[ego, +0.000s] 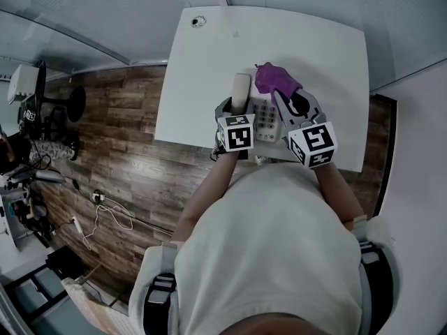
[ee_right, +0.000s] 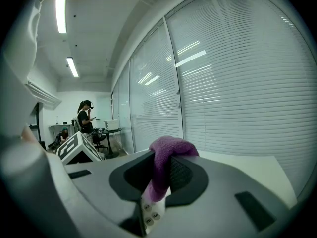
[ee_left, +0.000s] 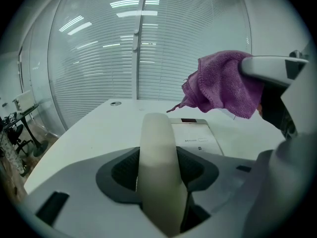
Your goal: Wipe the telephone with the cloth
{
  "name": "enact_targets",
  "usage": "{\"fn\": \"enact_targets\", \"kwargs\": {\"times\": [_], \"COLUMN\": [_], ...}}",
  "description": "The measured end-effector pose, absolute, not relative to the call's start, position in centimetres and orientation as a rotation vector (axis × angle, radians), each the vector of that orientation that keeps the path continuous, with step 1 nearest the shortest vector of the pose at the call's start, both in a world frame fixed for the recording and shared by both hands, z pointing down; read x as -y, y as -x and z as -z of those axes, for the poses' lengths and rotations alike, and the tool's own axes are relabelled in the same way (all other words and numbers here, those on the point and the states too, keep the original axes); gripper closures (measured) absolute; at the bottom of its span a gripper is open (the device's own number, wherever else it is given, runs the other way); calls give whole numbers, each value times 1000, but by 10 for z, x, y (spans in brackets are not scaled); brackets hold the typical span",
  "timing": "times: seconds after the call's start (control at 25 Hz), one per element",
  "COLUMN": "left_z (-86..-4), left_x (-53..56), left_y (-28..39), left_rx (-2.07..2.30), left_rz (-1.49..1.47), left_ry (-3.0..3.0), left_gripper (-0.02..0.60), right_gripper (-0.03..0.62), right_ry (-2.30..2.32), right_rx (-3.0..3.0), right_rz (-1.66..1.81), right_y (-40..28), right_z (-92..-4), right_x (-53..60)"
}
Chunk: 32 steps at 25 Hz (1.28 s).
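Note:
A cream telephone handset (ego: 241, 89) is lifted over the white telephone base (ego: 266, 119) at the near edge of the white table (ego: 202, 82). My left gripper (ego: 241, 107) is shut on the handset (ee_left: 158, 172), which fills the gap between its dark pads. The base (ee_left: 195, 135) lies just beyond it. My right gripper (ego: 290, 100) is shut on a purple cloth (ego: 274, 79), held over the far right part of the telephone. The cloth (ee_right: 163, 167) hangs between the right jaws, with keypad buttons (ee_right: 148, 209) below. The cloth (ee_left: 225, 83) also shows at upper right in the left gripper view.
A small round fitting (ego: 198, 21) sits at the table's far left corner. Glass walls with blinds (ee_left: 138, 43) run behind the table. Wood floor (ego: 119, 138) with cables and chairs lies to the left. A person (ee_right: 86, 115) stands far off at another desk.

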<state>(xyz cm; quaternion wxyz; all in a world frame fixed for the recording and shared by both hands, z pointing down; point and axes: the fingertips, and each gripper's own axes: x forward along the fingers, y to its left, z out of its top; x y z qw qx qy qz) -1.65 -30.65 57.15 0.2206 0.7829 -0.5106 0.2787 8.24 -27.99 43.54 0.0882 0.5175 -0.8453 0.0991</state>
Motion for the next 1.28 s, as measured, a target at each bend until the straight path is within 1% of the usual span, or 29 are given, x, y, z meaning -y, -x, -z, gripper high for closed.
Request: {"fn": "enact_targets", "kwargs": {"times": [0.36,0.84,1.28], "left_z": [-561,-526,-486], "left_x": [299,267,218], "left_y": [19,31,49], "left_rx": [1352,1188,987], "left_rz": [-618,-184,103], "left_ry": [-2151,-2101,-2096], "left_gripper": [357,357,357], "right_gripper": [531,531,531], "right_ry": [-1540,-1530,-1497], "right_rx": [2519,2533,2575], "right_rz": [-295,-267,-183], "right_y": [-82,-74,-48], "right_z": [-435,-430,-412], "right_x": [272,249,222]}}
